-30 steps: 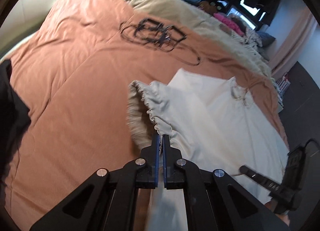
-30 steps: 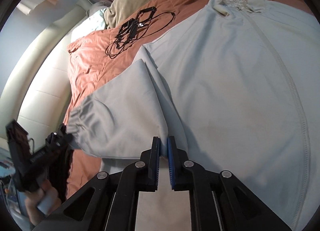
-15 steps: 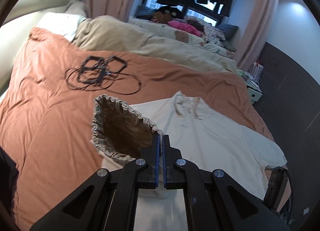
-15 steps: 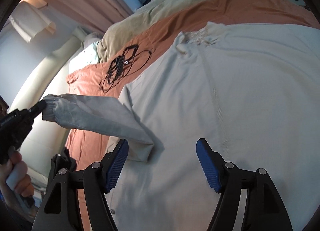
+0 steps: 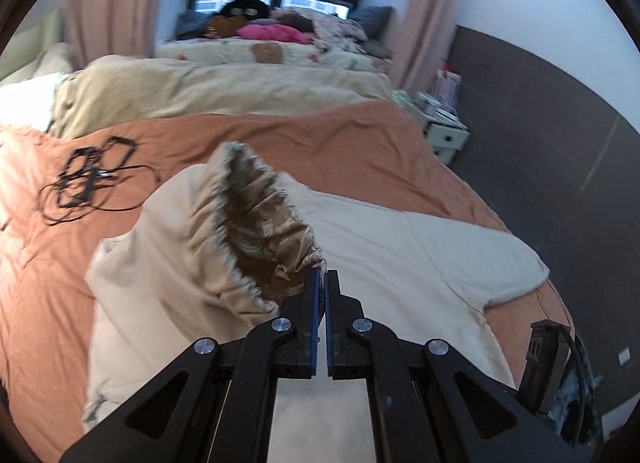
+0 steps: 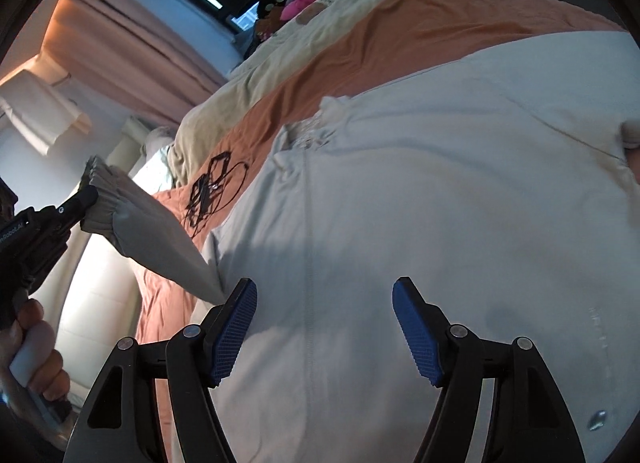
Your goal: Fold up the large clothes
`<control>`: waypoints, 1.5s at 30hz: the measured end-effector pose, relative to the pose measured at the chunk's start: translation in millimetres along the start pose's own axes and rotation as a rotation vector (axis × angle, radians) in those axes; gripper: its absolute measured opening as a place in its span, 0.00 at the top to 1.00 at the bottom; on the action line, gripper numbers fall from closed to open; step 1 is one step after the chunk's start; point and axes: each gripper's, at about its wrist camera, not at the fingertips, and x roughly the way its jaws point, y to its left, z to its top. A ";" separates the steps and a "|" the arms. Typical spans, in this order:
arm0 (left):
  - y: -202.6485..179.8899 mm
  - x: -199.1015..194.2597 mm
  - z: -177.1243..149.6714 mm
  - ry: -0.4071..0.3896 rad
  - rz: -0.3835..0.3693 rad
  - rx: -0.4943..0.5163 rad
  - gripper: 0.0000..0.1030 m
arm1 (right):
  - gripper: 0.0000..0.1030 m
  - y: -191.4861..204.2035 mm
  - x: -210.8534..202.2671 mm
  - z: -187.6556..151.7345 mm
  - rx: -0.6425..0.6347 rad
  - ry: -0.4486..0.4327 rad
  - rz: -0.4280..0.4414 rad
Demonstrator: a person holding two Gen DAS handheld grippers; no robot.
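Left wrist view looks down the orange duvet (image 5: 340, 151), which runs bare past the jacket (image 5: 420, 255) to a beige blanket (image 5: 208, 83) at the far side and drops off on the right to dark floor (image 5: 560, 143), where a white bedside drawer unit (image 5: 446, 135) stands near the corner. A tangle of black cable (image 5: 86, 183) lies on the duvet well left of the jacket. The left gripper (image 5: 320, 283) has its fingers pressed together on the elastic cuff (image 5: 260, 231) of one sleeve, lifted clear of the bed so the shiny tan lining shows. Seen from the right wrist, the right gripper (image 6: 324, 299) hangs over the cream jacket's body with its blue pads (image 6: 232, 323) spread wide, holding nothing. The jacket lies flat and spread, collar (image 6: 320, 123) towards the beige blanket, its raised sleeve (image 6: 160, 235) stretching left to the other tool.
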 end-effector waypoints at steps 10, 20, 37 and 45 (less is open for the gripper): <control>-45.3 57.5 -19.5 0.178 -0.079 -0.026 0.95 | 0.31 -63.5 -33.9 3.0 0.077 -0.026 -0.058; 12.0 34.8 -47.8 0.140 0.020 -0.102 0.15 | 0.31 -68.0 -21.5 6.6 0.084 0.012 -0.070; 201.3 -39.2 -124.1 0.117 0.284 -0.256 0.17 | 0.82 -30.5 86.2 -4.3 0.065 0.217 -0.082; 261.6 -27.7 -172.5 0.196 0.340 -0.350 0.42 | 0.91 -28.1 103.7 9.3 0.019 0.196 -0.132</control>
